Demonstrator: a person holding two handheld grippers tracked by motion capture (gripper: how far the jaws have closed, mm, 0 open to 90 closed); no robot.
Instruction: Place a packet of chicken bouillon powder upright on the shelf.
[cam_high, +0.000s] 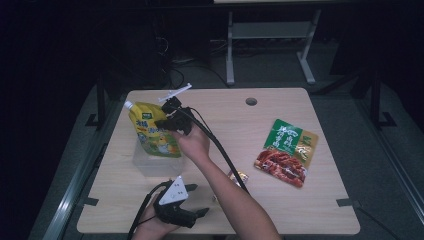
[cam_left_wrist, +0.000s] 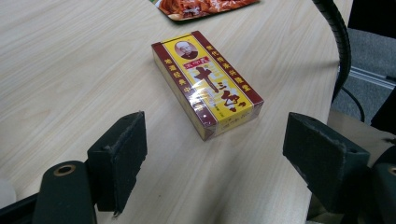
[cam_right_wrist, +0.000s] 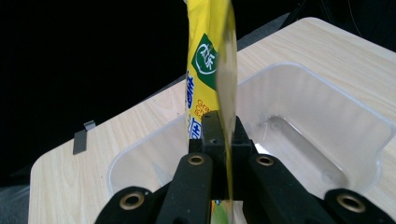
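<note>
My right gripper (cam_high: 161, 123) is shut on a yellow spouted pouch (cam_high: 151, 131), holding it upright over a clear plastic bin (cam_high: 145, 164) at the table's left. In the right gripper view the pouch (cam_right_wrist: 210, 56) stands edge-on between the closed jaws, above the bin (cam_right_wrist: 308, 121). My left gripper (cam_high: 202, 212) rests open near the front edge. A yellow and maroon box (cam_left_wrist: 208, 84) lies flat on the table just ahead of its spread pads (cam_left_wrist: 119, 158). In the high view that box (cam_high: 239, 177) peeks out beside the right forearm.
A green and red food packet (cam_high: 287, 152) lies at the right of the wooden table (cam_high: 225, 125); its edge (cam_left_wrist: 205, 7) shows at the top of the left gripper view. The right gripper's black cable (cam_high: 222, 150) trails across the table middle.
</note>
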